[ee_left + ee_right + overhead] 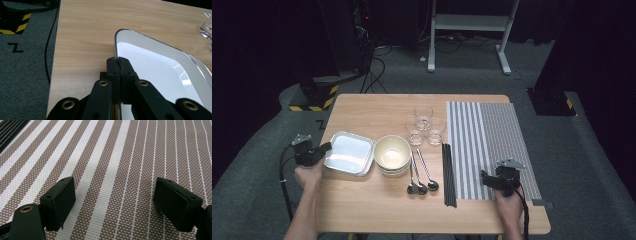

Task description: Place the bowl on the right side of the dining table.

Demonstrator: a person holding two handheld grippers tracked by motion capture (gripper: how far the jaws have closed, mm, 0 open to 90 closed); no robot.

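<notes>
Jaws of the left gripper (119, 65) are pressed together on the near rim of the shallow rectangular metal tray (160, 62), the thin edge caught between the pads; jaws of the right gripper (113, 200) stand wide apart with nothing between them, just above the brown-and-white striped woven placemat (120, 152). In the high view the left gripper (326, 147) sits at centre left, forearm rising from the bottom edge and the tool turned toward frame right at the tray's (346, 152) left rim. The right gripper (484, 176) lies at lower right, its hand coming up from the bottom edge and the tool turned toward frame left over the placemat's (492, 145) near end. Counted on the wooden table (377, 112): one tray, a stack of cream bowls (392, 153) whose number cannot be told, three clear glass cups (425, 125), three metal spoons (421, 175), one bundle of black chopsticks (448, 175), one placemat.
</notes>
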